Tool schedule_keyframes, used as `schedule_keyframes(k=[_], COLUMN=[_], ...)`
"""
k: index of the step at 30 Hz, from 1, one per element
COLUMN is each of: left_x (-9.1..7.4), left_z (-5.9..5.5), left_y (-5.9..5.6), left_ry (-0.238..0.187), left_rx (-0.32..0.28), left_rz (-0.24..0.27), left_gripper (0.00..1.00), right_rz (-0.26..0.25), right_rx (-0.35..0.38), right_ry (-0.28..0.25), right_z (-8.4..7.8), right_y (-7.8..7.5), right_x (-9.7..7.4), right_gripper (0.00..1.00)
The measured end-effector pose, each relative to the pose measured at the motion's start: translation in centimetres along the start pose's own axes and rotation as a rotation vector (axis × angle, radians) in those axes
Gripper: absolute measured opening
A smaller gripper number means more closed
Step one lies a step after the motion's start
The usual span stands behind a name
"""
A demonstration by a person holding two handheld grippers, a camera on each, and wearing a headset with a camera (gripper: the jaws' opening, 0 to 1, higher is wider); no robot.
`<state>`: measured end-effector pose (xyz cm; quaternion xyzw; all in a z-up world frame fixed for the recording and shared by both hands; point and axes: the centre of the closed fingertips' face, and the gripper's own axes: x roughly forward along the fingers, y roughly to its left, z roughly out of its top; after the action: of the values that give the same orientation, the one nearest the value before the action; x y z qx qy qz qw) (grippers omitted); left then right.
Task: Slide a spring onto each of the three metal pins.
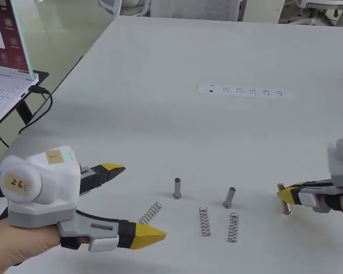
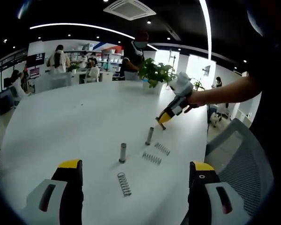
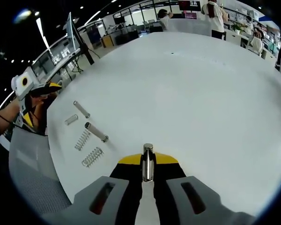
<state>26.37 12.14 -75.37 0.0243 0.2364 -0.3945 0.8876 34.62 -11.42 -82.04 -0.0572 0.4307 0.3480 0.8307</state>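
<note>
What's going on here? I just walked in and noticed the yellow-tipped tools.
A person works two grippers at a table. The right gripper is shut on one pin; the left gripper is open near three springs lying loose. Two other pins stand upright beside them. No spring is on a pin yet.

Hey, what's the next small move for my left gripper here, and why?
Probably lower the left gripper onto the nearest spring and close on it. Its jaws are open and hold nothing, and that spring lies just ahead of them on the table. The right gripper is shut on a pin with no spring on it.
</note>
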Motion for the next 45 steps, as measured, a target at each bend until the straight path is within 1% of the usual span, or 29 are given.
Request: schedule_keyframes(k=[9, 22, 31, 45], left_x=[0.1, 0.28, 0.37, 0.33], left_z=[0.04, 0.13, 0.23, 0.18], left_y=[-0.06, -0.08, -0.03, 0.14], left_ry=[0.001, 0.001, -0.001, 0.001], left_rx=[0.0, 0.003, 0.002, 0.003], left_rz=[-0.002, -0.005, -0.004, -0.003], left_gripper=[0.91, 0.91, 0.91, 0.91], right_rz=[0.003, 0.006, 0.01, 0.015], right_rx=[-0.014, -0.016, -0.042, -0.114], right_ry=[-0.039, -0.071, -0.107, -0.133], right_z=[0.54, 0.6, 0.58, 0.54], right_y=[0.17, 0.16, 0.4, 0.71], right_x=[-0.1, -0.21, -0.43, -0.64], right_gripper=[0.04, 0.05, 0.05, 0.05])
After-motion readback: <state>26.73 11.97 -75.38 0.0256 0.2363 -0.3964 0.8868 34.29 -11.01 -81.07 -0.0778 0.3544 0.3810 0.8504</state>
